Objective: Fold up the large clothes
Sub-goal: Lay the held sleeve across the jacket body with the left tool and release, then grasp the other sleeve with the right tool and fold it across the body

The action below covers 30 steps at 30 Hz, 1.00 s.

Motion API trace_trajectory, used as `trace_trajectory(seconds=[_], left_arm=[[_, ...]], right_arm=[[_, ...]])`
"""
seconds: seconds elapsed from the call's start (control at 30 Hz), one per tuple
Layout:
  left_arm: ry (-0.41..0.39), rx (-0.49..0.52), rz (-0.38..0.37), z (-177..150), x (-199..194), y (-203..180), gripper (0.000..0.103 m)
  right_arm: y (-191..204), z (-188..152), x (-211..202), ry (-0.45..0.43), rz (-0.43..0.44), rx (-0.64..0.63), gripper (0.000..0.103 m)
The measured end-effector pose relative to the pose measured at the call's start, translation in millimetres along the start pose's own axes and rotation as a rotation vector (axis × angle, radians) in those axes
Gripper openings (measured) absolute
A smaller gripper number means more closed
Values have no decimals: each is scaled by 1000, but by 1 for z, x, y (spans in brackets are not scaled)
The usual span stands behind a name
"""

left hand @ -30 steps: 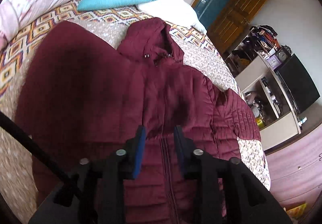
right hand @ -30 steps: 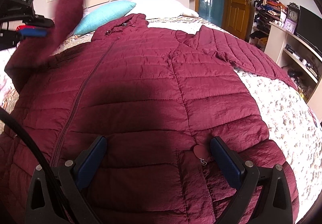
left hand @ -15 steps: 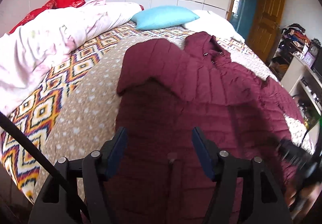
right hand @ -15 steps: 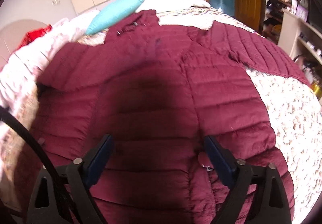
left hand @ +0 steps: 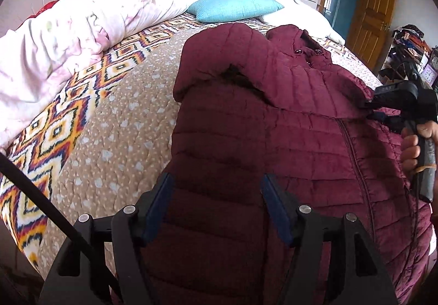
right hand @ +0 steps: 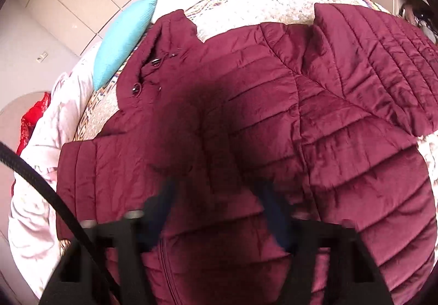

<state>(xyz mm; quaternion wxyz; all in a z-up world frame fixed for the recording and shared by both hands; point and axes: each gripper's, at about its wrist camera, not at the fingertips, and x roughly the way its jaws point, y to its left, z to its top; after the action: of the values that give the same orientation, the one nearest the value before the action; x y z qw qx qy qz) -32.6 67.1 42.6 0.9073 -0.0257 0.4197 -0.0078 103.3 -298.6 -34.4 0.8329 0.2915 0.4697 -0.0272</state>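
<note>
Jacket (left hand: 273, 146), dark red and quilted, lies front up on the bed (left hand: 115, 124), its hood toward the blue pillow (left hand: 235, 6). One sleeve (left hand: 246, 63) is already folded across the chest, so that side makes a straight edge; the other sleeve (right hand: 383, 58) is spread out over the bedspread, apart from the body, and looks like the next part to bring in.

Left gripper (left hand: 216, 209) hovers above the lower half of the jacket with its fingers moderately wide and nothing between them; they opened about a second ago and have held that width since. It seems parked there after letting the folded sleeve go.

Right gripper (right hand: 216, 211) is blurred in its own view, over the middle near the zip. Its fingers have just been closing and stand narrow, but I cannot tell whether cloth is pinched between them. In the left view a hand (left hand: 413, 146) holds its handle beside the chest.
</note>
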Motion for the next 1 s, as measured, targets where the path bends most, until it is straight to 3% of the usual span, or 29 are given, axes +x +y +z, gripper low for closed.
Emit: trace_trajectory(seconds=[0.1, 0.23, 0.33, 0.4, 0.47, 0.57, 0.83, 1.0], left_arm=[[-4, -11, 1, 4, 9, 0, 66], [14, -28, -22, 3, 23, -4, 66], [24, -14, 8, -1, 36, -9, 66], [19, 15, 33, -6, 42, -14, 70], [9, 42, 55, -9, 44, -20, 75], [5, 87, 105, -12, 48, -29, 79], [6, 77, 101, -12, 50, -26, 83], [7, 91, 122, -12, 52, -30, 85]], right_arm=[[-3, 12, -6, -9, -20, -14, 24], [-33, 21, -26, -89, -186, -11, 24], [-53, 20, -31, -80, -133, 7, 26], [-64, 18, -40, -79, -69, 24, 39], [-79, 14, -59, -101, -26, 54, 46], [-111, 11, -88, -147, -47, 81, 49], [-282, 9, -153, -255, -104, 395, 49], [-363, 18, -172, -318, -45, 636, 49]])
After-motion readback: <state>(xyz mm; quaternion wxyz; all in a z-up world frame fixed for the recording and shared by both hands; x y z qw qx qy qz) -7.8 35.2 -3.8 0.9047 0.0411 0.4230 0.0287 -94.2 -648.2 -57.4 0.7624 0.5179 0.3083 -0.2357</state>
